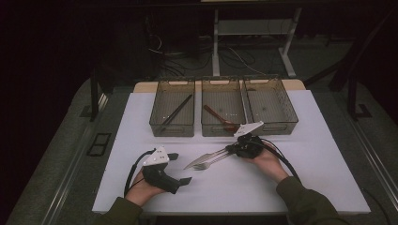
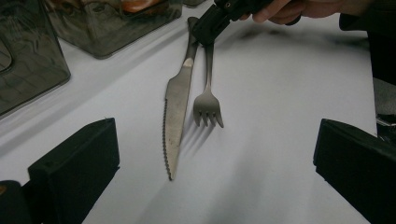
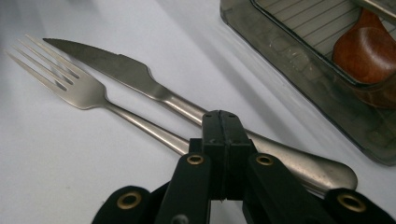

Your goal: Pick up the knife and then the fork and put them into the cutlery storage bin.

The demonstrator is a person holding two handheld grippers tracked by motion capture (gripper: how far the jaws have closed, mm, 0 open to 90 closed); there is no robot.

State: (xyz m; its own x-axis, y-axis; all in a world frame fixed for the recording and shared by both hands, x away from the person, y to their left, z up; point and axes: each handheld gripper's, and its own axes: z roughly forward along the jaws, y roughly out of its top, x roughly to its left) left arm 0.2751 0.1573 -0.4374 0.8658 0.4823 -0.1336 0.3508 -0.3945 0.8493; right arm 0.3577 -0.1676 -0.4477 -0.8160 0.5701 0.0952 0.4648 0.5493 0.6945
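Left tongs [image 1: 179,168]: spread apart, nothing between, parked near front edge of worktop [image 1: 281,183]. Right tongs [image 1: 230,149]: pressed together, tips down on handles of fork [image 1: 211,163] and knife [image 1: 199,161]; cannot tell whether pinching fork handle. Find both pieces side by side mid-worktop, just short of trays. Judge roughly half done: chopsticks [image 1: 176,112] already in left tray [image 1: 172,129], brown spoon [image 1: 218,115] in middle tray [image 1: 223,130]; fork and knife left to bin, right tray [image 1: 272,126] bare. Expect open room to left and front; mind tray walls just beyond.
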